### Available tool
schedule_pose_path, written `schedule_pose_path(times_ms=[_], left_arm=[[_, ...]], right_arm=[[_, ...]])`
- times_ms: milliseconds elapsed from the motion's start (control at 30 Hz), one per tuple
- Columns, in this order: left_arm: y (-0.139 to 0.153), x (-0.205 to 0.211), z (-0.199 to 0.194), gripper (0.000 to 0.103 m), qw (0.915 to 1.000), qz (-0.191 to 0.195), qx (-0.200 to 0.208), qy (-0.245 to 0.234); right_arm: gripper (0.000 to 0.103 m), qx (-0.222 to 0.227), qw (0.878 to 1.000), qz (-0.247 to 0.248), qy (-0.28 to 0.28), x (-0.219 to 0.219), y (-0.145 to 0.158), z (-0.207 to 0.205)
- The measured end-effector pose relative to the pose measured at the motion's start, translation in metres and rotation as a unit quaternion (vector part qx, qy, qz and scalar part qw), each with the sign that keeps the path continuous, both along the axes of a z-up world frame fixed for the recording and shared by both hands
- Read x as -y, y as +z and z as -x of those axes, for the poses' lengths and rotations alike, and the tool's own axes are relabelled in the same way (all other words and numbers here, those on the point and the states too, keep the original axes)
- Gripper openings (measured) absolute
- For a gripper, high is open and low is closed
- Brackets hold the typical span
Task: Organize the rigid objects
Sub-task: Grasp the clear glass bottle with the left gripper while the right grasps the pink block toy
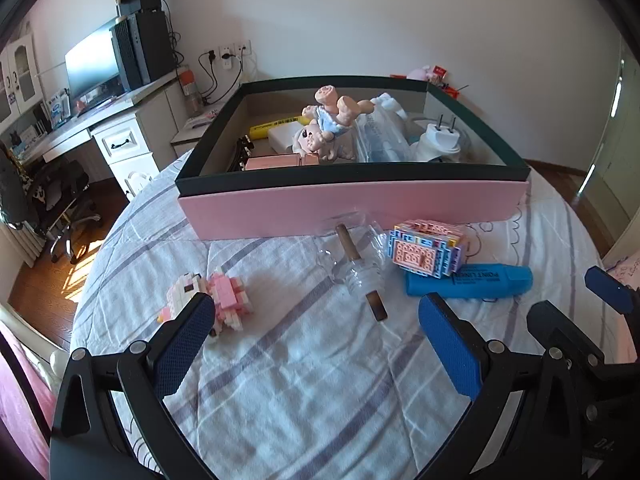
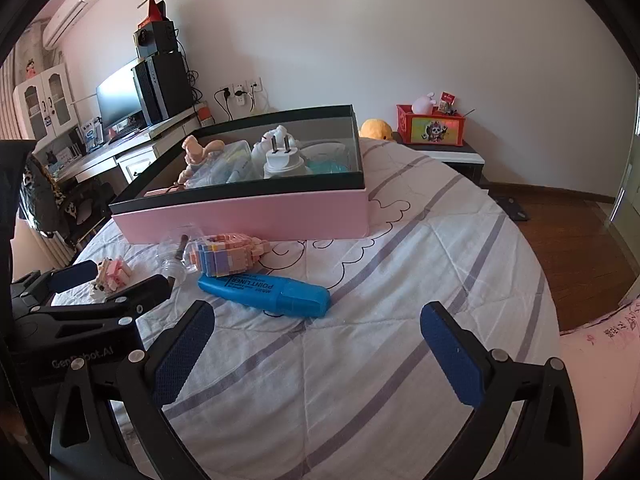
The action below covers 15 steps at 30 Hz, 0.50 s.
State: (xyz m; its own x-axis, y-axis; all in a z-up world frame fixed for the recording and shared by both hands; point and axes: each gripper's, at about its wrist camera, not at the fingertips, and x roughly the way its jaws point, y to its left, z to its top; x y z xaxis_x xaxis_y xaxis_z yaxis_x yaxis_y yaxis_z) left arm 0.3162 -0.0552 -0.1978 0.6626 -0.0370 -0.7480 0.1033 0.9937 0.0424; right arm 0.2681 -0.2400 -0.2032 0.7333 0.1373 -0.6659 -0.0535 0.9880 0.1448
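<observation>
A pink box (image 1: 352, 208) (image 2: 248, 216) with a dark rim stands on the striped bedspread and holds a doll (image 1: 328, 120), a white plug (image 1: 440, 138) (image 2: 280, 156) and other items. In front of it lie a clear bottle with a brown stopper (image 1: 360, 268) (image 2: 176, 256), a pastel brick model (image 1: 428, 250) (image 2: 228, 254), a blue highlighter (image 1: 472, 280) (image 2: 268, 290) and a small pink-white brick figure (image 1: 212, 300) (image 2: 112, 274). My left gripper (image 1: 316, 344) (image 2: 116, 280) is open just short of the bottle, its left finger beside the figure. My right gripper (image 2: 316, 354) is open and empty, short of the highlighter.
A desk with a monitor and a computer tower (image 1: 140, 52) (image 2: 160, 84) stands at the far left, an office chair (image 1: 60, 200) below it. A red bin (image 2: 430, 126) sits on a low stand beyond the bed. Wooden floor (image 2: 572, 248) lies to the right.
</observation>
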Motion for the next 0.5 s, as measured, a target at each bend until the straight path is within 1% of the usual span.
schedule_pose_path(times_ms=[100, 167, 267, 367, 400, 433, 467, 500], left_arm=[[-0.007, 0.004, -0.022, 0.103, 0.9998, -0.017, -0.010, 0.005], [-0.010, 0.005, -0.034, 0.103, 0.9995, -0.021, -0.021, 0.004], [-0.013, 0.007, -0.047, 0.103, 0.9995, -0.024, -0.023, 0.005], [-0.024, 0.010, -0.061, 0.102, 0.9984, -0.034, -0.045, 0.007], [-0.026, 0.011, -0.063, 0.102, 0.9984, -0.034, -0.044, 0.006], [-0.027, 0.010, -0.063, 0.095, 0.9988, -0.025, -0.042, 0.002], [-0.026, 0.010, -0.065, 0.082, 0.9989, -0.008, -0.045, -0.008], [-0.026, 0.009, -0.064, 0.078, 0.9989, 0.005, -0.044, -0.015]], right_arm=[[0.103, -0.024, 0.999, -0.026, 0.007, 0.006, -0.006, -0.011], [0.103, -0.028, 0.999, -0.023, 0.005, 0.006, -0.007, -0.017], [0.103, -0.032, 0.999, -0.015, 0.002, 0.006, -0.007, -0.025], [0.103, -0.038, 0.999, -0.009, -0.002, 0.006, -0.009, -0.031], [0.103, -0.039, 0.999, -0.009, -0.001, 0.006, -0.010, -0.032], [0.103, -0.041, 0.999, -0.007, -0.003, 0.005, -0.010, -0.033], [0.103, -0.043, 0.999, -0.006, -0.003, 0.005, -0.010, -0.033], [0.103, -0.044, 0.999, -0.007, -0.002, 0.005, -0.011, -0.033]])
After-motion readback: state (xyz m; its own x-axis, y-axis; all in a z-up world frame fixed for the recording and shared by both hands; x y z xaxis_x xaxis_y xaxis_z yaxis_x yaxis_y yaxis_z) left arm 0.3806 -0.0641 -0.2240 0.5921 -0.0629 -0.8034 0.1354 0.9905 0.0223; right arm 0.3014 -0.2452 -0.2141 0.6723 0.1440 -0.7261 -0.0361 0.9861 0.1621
